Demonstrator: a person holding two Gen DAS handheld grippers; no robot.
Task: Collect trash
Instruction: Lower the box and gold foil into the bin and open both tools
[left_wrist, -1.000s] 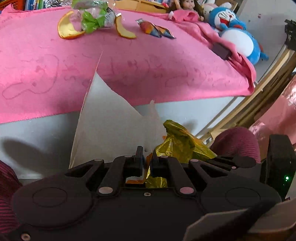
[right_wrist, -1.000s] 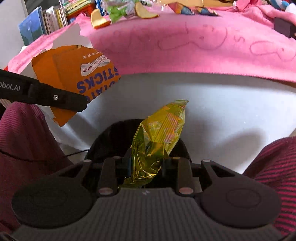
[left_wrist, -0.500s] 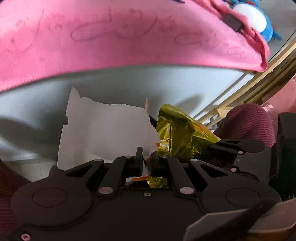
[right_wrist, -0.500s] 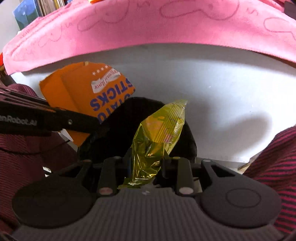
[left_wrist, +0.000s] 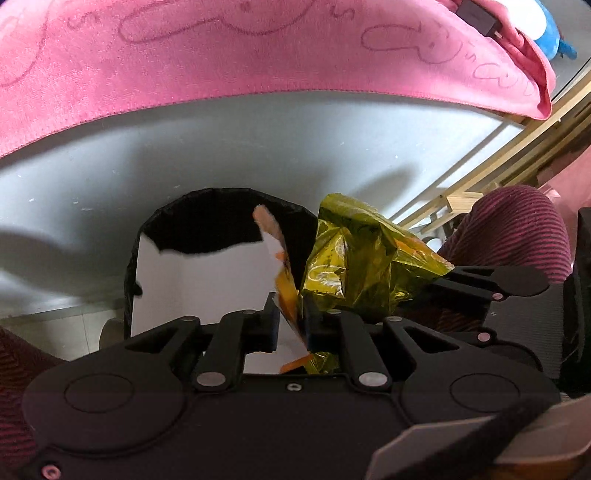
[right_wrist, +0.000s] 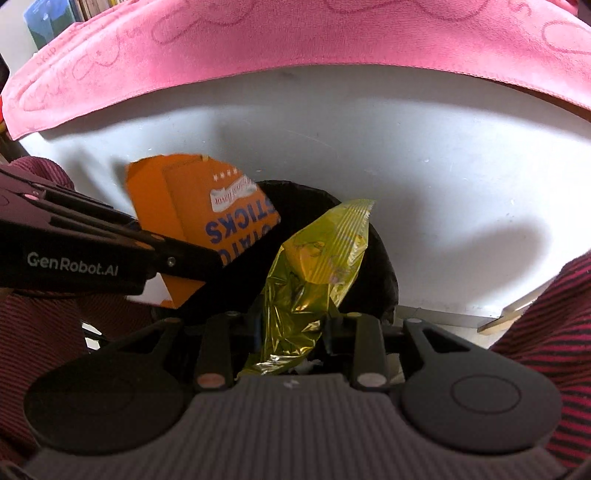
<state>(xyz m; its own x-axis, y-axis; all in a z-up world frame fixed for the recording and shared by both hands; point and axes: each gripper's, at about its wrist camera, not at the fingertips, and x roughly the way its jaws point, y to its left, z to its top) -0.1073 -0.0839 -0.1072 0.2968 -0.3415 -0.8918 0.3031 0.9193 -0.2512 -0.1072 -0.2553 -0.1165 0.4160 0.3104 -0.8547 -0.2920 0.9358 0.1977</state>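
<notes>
**Left wrist view:** the left gripper (left_wrist: 291, 317) has its jaws a bit apart (they've just been opening). The torn snack carton (left_wrist: 207, 288) stands in the gap, leaning on the right-hand finger with daylight on the other side, so it's loose rather than pinched. From here you only get the carton's plain white inside. It hangs right over the mouth of the black bin (left_wrist: 207, 221). Just right of it is the crumpled yellow wrapper (left_wrist: 362, 258), with the right gripper (left_wrist: 454, 280) coming in from the right. The pink cloth (left_wrist: 258, 55) lies across the far side, draped over the white table edge (left_wrist: 258, 147).

**Right wrist view:** this one shows the carton's (right_wrist: 199, 206) printed face instead, orange with "STICKS" in blue (reads upside down). The left gripper (right_wrist: 214, 258) reaches in from the left at its lower edge. The right gripper (right_wrist: 293, 325) has the wrapper (right_wrist: 317, 258) between its fingers. Those jaws have just been opening too, but the foil fills the gap and touches both sides, so it looks clamped. The wrapper is shiny, creased and has a ribbed seal at its far end. It sits above the bin (right_wrist: 376, 266), near the carton but not touching it.
</notes>
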